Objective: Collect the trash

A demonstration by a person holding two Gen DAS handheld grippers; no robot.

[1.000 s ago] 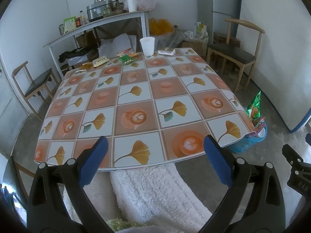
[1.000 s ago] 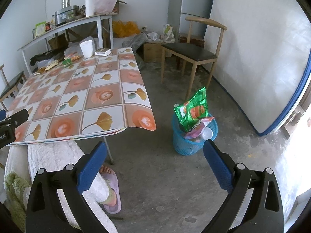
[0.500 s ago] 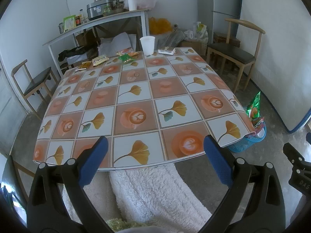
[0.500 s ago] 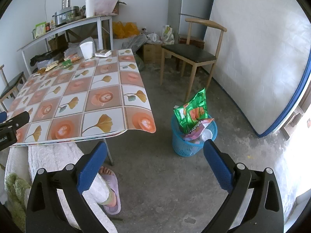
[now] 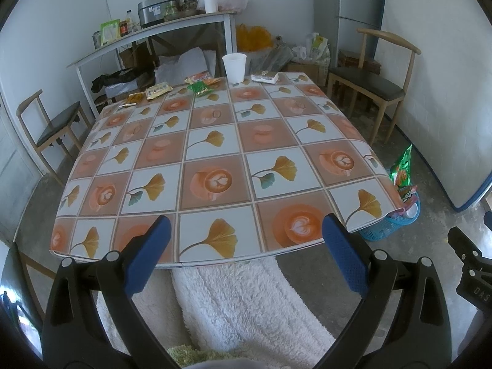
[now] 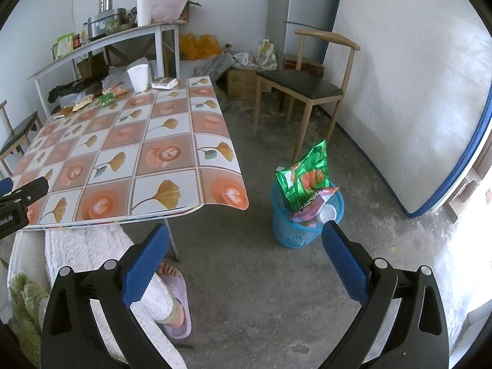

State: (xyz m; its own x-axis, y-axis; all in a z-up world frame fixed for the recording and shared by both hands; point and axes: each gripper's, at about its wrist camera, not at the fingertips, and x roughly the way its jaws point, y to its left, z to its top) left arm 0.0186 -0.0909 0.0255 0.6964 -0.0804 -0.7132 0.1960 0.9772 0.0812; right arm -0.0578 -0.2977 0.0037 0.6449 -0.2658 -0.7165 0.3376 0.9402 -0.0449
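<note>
Tiled-cloth desk (image 5: 215,153) stretching ahead of left gripper (image 5: 243,255), snack wrappers (image 5: 201,87) and paper cup (image 5: 234,67) far beyond both empty, parted jaws; left nearer, right gripper (image 6: 243,255) facing blue bin (image 6: 295,230).

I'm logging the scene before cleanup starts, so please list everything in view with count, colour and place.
Table: one, orange and white patterned cloth, centre.
Paper cup: one, white, far table edge.
Snack wrappers: several, green, orange and yellow, far table edge left of the cup.
Flat packet: one, white, right of the cup.
Waste basket: one, blue, on the floor right of the table, already holding trash.
Chip bag: one, green, sticking up from the basket.
Chairs: two seen, wooden with dark seats, either side of the table.
Shelf: one, white, back wall, cluttered.
Slipper: one, purple, on the person's foot.
Left gripper: blue pads, open, empty.
Right gripper: blue pads, open, empty.
</note>
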